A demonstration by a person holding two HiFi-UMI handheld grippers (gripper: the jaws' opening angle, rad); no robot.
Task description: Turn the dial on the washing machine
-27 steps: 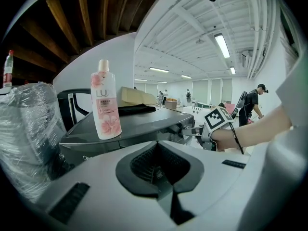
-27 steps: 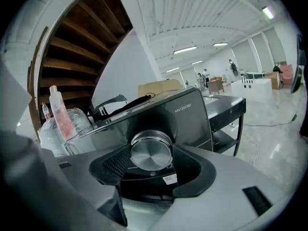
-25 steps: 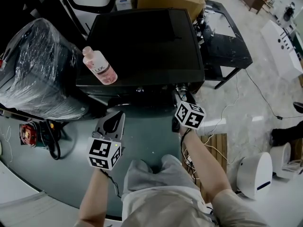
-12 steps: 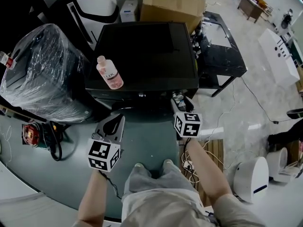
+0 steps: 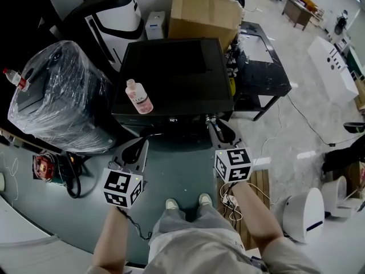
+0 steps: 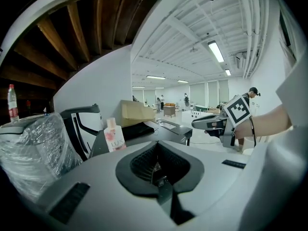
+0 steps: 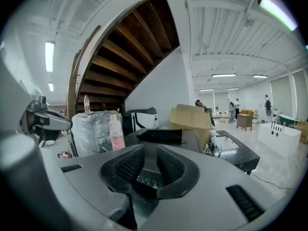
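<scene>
**Right claw closing near the washer's dial**

The dial (image 5: pixel 209 119) is a tiny knob on the front of the black washing machine (image 5: pixel 174 67), close to its right corner. From above I can barely see it.

The right gripper (image 5: pixel 215 124) points at that corner, with its tips just beside the dial but not on it. Its jaws are closing, and there is nothing between them. Through the gap you only see the top of the machine.

The left gripper (image 5: pixel 138 144) is held low, in front of the machine's left side and away from it. Its jaws are pressed together and hold nothing.

A pink bottle (image 5: pixel 139 97) stands on top of the machine near the front left edge. A big bundle wrapped in clear plastic (image 5: pixel 57 96) sits to the left of the machine. A cardboard box (image 5: pixel 208 10) sits behind it. A black table (image 5: pixel 259 56) stands on its right.
</scene>
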